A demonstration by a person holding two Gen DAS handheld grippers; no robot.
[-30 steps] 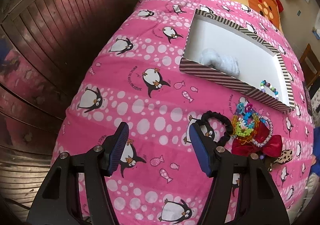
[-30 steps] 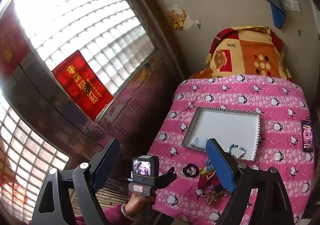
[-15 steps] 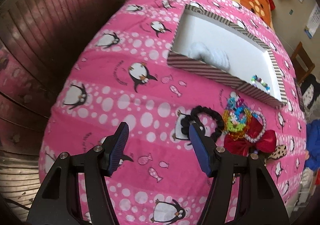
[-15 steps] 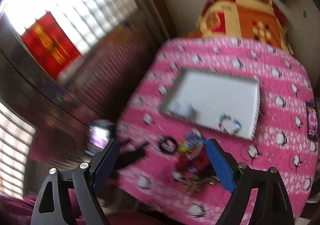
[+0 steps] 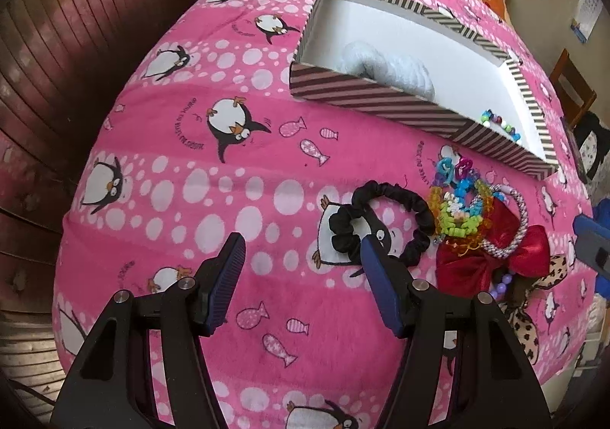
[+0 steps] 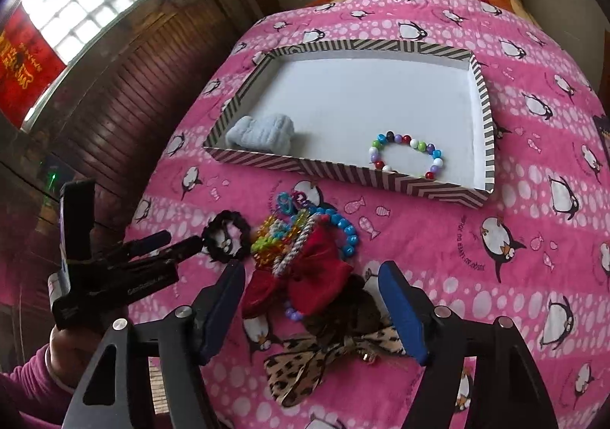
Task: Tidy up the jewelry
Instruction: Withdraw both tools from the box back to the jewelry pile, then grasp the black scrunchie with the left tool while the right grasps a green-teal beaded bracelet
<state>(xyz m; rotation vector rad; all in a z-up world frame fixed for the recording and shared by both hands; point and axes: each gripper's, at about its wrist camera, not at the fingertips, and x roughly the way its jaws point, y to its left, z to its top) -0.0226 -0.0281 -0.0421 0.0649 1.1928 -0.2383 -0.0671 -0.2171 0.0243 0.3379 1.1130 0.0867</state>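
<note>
Pink penguin-print bedding [image 6: 438, 250] carries your work. Your left claw [image 5: 301, 269] hangs open and empty, the black fabric scrunchie [image 5: 381, 223] just past its right finger. Your right claw [image 6: 310, 299], jaws just narrowed yet gripping nothing, brackets the red satin bow [image 6: 305, 284] in the unsorted pile. Beyond both, the striped cardboard tray [image 6: 484, 116] holds only a multicoloured bead bracelet [image 6: 408, 154] and a pale blue knitted band [image 6: 263, 133]; most sorting looks left.

Both grippers, left [image 5: 301, 269] and right [image 6: 310, 299], tilted steeply downward, jaws apart and empty, the right's just narrowing.
</note>
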